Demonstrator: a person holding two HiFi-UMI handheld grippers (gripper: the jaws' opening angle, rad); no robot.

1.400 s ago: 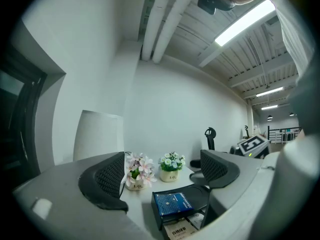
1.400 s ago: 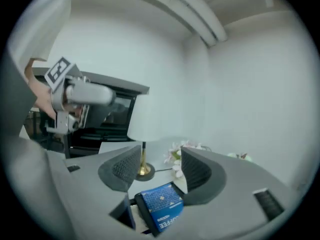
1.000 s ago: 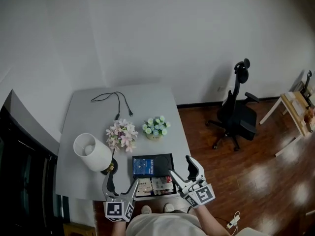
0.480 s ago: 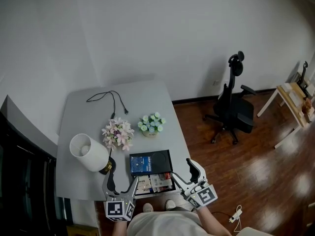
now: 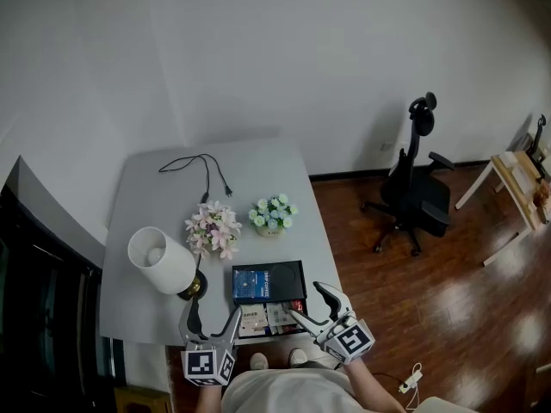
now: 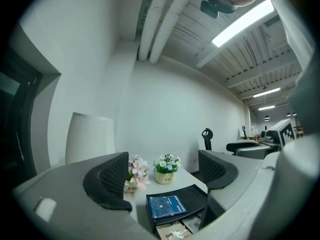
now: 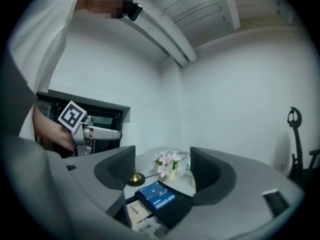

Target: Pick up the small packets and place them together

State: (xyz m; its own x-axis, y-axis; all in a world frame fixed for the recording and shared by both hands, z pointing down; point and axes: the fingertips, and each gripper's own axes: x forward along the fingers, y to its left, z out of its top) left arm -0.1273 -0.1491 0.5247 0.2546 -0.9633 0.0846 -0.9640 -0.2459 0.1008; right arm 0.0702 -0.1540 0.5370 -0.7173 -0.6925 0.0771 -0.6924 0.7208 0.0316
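Since the earlier frames, my right hand-held gripper had swung in and down toward the near edge of the bench. Its jaws had just been closing a little, yet they stood apart with nothing pressed between them. My left hand-held gripper was likewise released, jaws wide and empty, held level at the near-left edge of the bench. The small packets lay flat at that near edge, just in front of the black tray that carried the blue box. I could not count them with certainty; at least two lay side by side. No packet was grasped or lifted by either tool. My assessment: the work stood at the approach, with the right tool nearest the packets. All picking and placing remained to be done, though the packets already lay close to one another.
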